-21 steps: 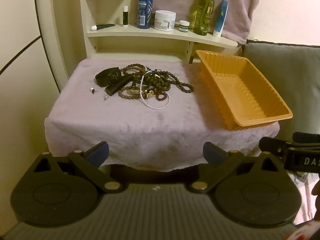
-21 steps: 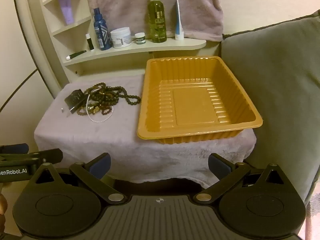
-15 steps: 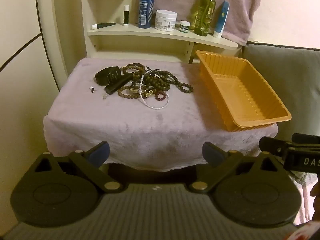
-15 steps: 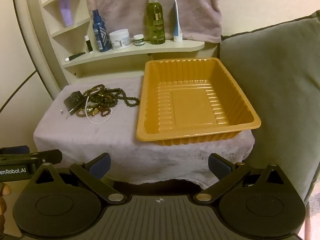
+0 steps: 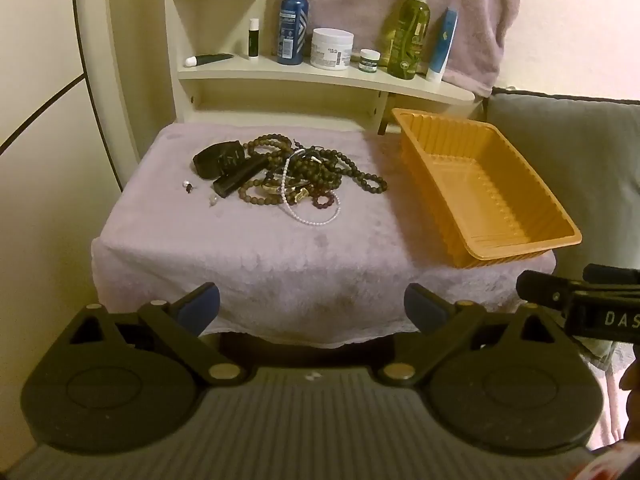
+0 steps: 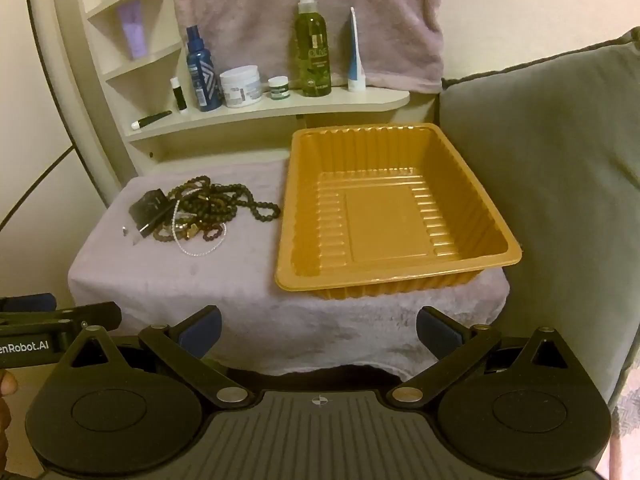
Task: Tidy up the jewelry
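A tangle of jewelry (image 5: pixel 298 174) (image 6: pixel 200 210) lies on a small table under a lilac towel (image 5: pixel 256 252): dark bead strings, a white pearl strand, a black watch and two tiny earrings (image 5: pixel 188 186). An empty orange tray (image 5: pixel 476 184) (image 6: pixel 388 216) sits to the right of the pile. My left gripper (image 5: pixel 312 307) hangs open in front of the table's near edge, nothing between its blue pads. My right gripper (image 6: pixel 319 329) is also open and empty, facing the tray from the near side.
A cream shelf (image 5: pixel 320 74) behind the table carries bottles, jars and tubes, with a towel hung on the wall above. A grey cushion (image 6: pixel 552 168) stands right of the tray. The other gripper's body (image 5: pixel 580 304) shows at the right edge.
Both views have tilted slightly, so the table sits a little higher in the frame. The jewelry and tray lie as before; both grippers stay open.
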### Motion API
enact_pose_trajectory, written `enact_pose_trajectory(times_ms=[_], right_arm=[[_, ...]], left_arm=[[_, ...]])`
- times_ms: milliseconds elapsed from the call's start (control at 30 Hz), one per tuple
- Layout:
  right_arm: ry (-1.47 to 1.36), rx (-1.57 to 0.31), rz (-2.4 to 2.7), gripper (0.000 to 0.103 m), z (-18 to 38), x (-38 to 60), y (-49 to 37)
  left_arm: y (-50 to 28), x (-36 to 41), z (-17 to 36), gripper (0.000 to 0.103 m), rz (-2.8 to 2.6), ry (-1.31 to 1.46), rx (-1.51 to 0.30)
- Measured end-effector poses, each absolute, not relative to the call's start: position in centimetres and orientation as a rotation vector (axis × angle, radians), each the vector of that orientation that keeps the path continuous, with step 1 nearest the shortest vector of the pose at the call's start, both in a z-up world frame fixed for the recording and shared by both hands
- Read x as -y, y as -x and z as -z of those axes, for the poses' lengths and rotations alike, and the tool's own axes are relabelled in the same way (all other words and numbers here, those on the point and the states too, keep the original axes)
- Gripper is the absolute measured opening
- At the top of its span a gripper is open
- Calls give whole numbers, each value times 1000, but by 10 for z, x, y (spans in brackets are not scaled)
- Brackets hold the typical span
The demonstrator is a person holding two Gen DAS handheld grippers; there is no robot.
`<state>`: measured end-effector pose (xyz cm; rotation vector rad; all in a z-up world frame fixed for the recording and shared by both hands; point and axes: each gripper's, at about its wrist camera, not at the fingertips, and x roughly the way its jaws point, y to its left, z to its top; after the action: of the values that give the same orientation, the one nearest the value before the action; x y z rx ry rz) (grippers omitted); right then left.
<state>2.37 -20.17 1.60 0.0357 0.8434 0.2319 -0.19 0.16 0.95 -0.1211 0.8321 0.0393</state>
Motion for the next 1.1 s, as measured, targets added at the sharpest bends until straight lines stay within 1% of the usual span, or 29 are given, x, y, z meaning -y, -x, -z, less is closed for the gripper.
enact_pose_trajectory(times_ms=[1100], right_arm=[[-40, -829, -224, 103, -20, 206, -22]], left_arm=[[2, 4, -11, 98, -19, 113, -826]])
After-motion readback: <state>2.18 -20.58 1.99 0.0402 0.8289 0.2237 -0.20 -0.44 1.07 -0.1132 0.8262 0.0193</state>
